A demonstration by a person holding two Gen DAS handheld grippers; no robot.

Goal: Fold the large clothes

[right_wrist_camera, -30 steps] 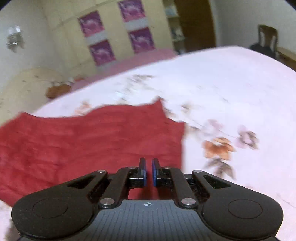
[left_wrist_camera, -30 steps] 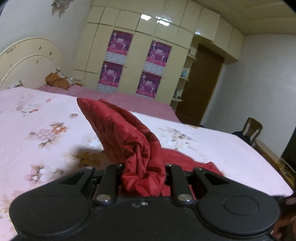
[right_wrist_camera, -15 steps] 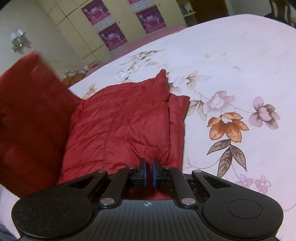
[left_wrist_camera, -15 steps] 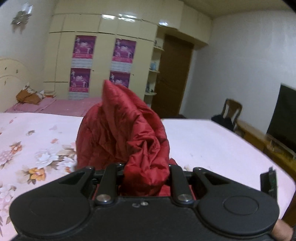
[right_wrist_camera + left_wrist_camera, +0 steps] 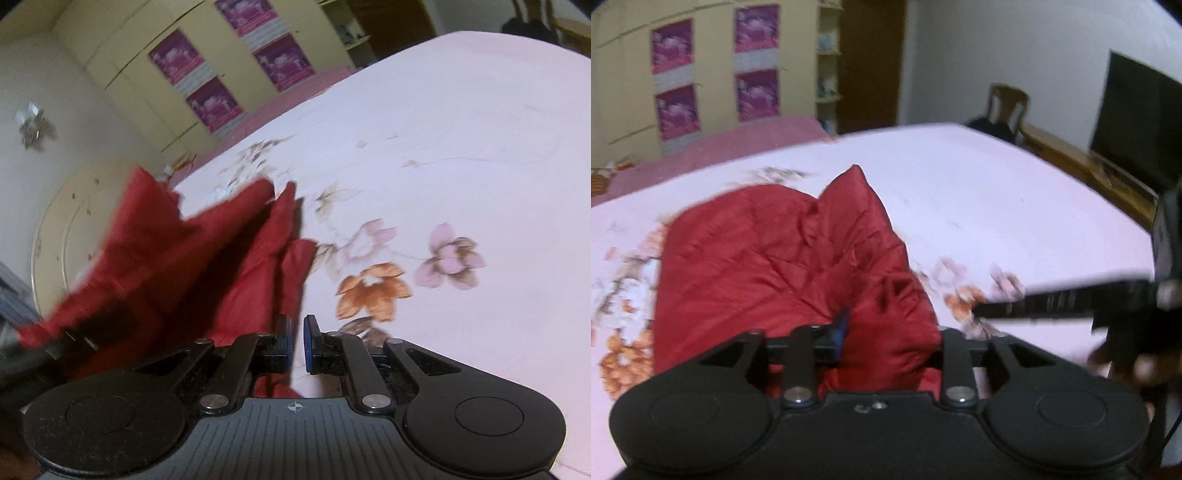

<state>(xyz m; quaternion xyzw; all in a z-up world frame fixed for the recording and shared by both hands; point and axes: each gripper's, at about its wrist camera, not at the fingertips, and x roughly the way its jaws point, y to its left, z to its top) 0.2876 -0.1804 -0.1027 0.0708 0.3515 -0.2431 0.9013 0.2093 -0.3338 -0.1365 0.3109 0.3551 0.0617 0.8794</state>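
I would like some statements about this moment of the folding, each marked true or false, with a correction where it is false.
1. The red padded garment lies on a bedsheet with a flower print. True.
2. The right gripper holds a fold of the garment. False: its jaws are shut with nothing between them, and the garment lies to its left.
3. Red cloth sits between the fingers of the left gripper. True; its jaws are opening.
4. The posters on the wardrobe are green. False: they are purple.
5. A wooden chair stands beyond the bed. True.
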